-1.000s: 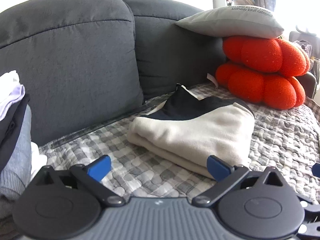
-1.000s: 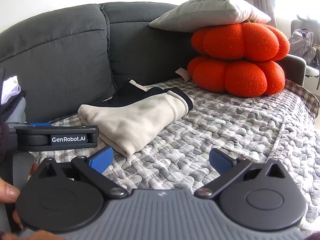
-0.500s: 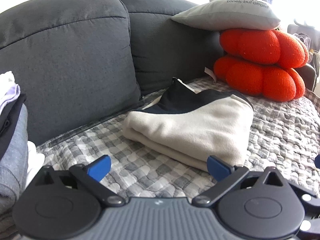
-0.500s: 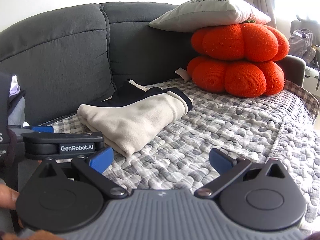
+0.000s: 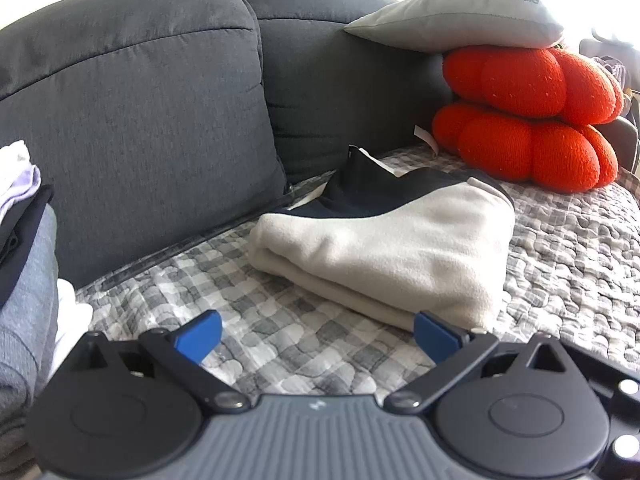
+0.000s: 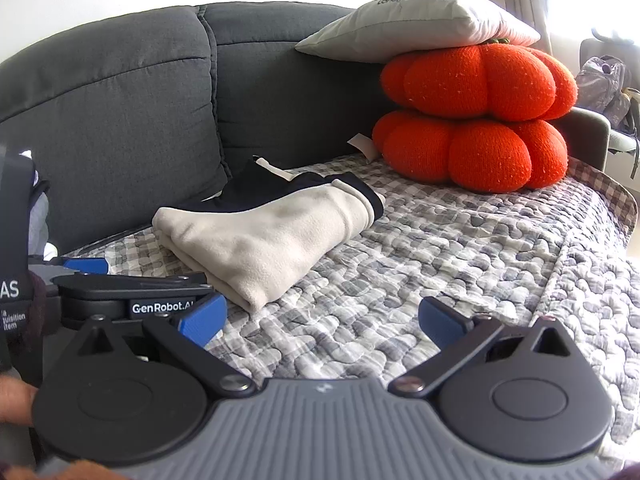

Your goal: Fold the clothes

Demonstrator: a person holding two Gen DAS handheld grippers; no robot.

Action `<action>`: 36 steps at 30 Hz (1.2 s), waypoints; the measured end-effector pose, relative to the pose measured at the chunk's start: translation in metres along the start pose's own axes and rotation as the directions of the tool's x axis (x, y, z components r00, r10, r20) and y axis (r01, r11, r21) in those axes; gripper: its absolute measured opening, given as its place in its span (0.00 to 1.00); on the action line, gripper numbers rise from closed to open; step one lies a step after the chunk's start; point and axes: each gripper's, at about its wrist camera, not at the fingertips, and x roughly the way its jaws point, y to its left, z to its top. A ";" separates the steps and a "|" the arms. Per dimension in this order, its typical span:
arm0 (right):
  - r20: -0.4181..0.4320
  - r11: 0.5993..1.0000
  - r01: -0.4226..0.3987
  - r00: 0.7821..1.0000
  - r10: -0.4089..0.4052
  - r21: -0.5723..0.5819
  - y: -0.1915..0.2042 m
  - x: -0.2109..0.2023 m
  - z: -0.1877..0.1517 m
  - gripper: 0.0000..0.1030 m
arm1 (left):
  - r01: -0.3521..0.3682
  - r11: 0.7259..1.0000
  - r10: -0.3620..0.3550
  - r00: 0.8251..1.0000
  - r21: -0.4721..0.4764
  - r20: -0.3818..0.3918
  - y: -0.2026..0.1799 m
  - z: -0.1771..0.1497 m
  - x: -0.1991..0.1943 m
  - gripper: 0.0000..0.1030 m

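The left gripper [image 5: 318, 330] is held low over the checked quilt [image 5: 280, 344], its blue-tipped fingers spread wide and nothing between them. The right gripper [image 6: 322, 318] is likewise spread and empty. Neither tool touches cloth.

The cream garment [image 5: 384, 256] lies ahead of the left gripper and slightly to its right side, folded into a compact bundle on the quilt; its near corner sits just beyond the right-hand fingertip. From the right gripper it is seen ahead and to the left, with the dark lining [image 6: 280, 190] turned out along the far edge, toward the sofa backrest [image 6: 120, 120]. The bundle is judged finished — edges stacked, no loose sleeve visible — which would explain why both tools are held back from it with their fingers apart.

Far left of the left gripper, a stack of garments [image 5: 24, 240] is partly seen — grey, black, pale lilac. Whether these are folded or waiting cannot be told at the distorted frame edge.

Ahead and right of both tools, two orange pumpkin cushions [image 6: 472, 120] are stacked with a grey pillow [image 6: 416, 28] on top, well apart from the garment; presumably piled there to free the seat as a working surface.
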 end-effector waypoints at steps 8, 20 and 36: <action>-0.002 1.000 0.000 1.000 0.000 0.001 0.000 0.000 0.000 1.00 | -0.006 1.000 0.006 1.000 0.008 0.005 -0.001 0.000 0.000 1.00; -0.004 1.000 0.004 1.000 -0.004 0.000 -0.001 0.001 0.000 1.00 | -0.012 1.000 0.012 1.000 0.017 0.016 -0.001 -0.001 -0.001 1.00; -0.009 1.000 0.009 1.000 -0.009 -0.001 0.001 0.002 0.000 1.00 | -0.020 1.000 0.019 1.000 0.019 0.014 -0.002 -0.001 -0.001 1.00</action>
